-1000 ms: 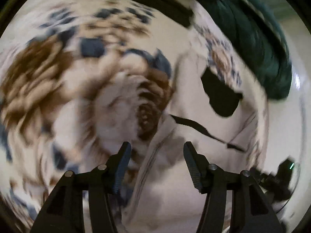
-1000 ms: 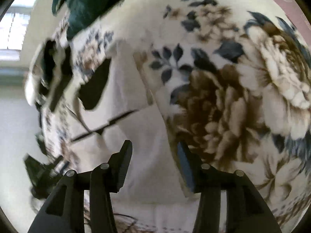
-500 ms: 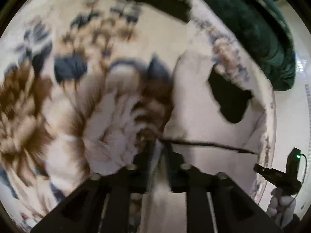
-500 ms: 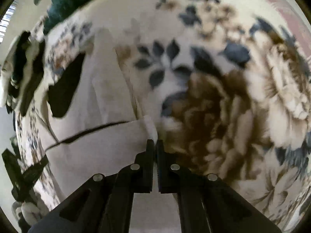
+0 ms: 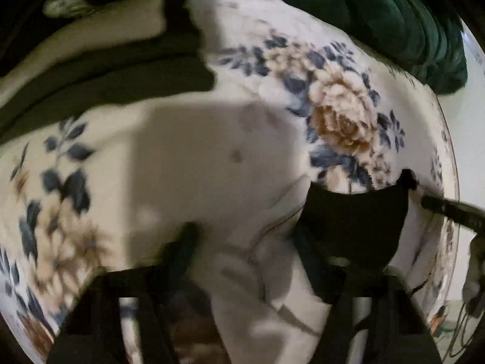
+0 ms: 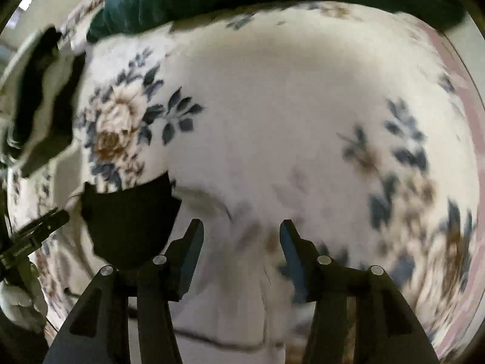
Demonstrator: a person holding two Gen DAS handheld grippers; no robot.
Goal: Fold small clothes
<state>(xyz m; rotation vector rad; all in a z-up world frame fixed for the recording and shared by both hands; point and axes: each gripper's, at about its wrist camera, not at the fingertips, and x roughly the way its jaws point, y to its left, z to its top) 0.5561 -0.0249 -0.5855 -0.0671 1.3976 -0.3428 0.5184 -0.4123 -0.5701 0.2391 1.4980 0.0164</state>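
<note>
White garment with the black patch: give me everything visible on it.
The white garment looks like soft, pale fabric with a black panel at one edge and thin dark seam lines. It lies rumpled and partly folded on the floral bedspread. Motion blur hides finer detail.

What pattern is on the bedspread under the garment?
Cream bedspread with brown flowers and dark blue leaves; clearest in the right wrist view.

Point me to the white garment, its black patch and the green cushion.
white garment [image 5: 212, 151]: left wrist view, on its flat folded panel.
black patch [image 6: 130, 218]: right wrist view, on the patch's middle.
green cushion [image 5: 379, 15]: left wrist view, on its ribbed top face.
</note>
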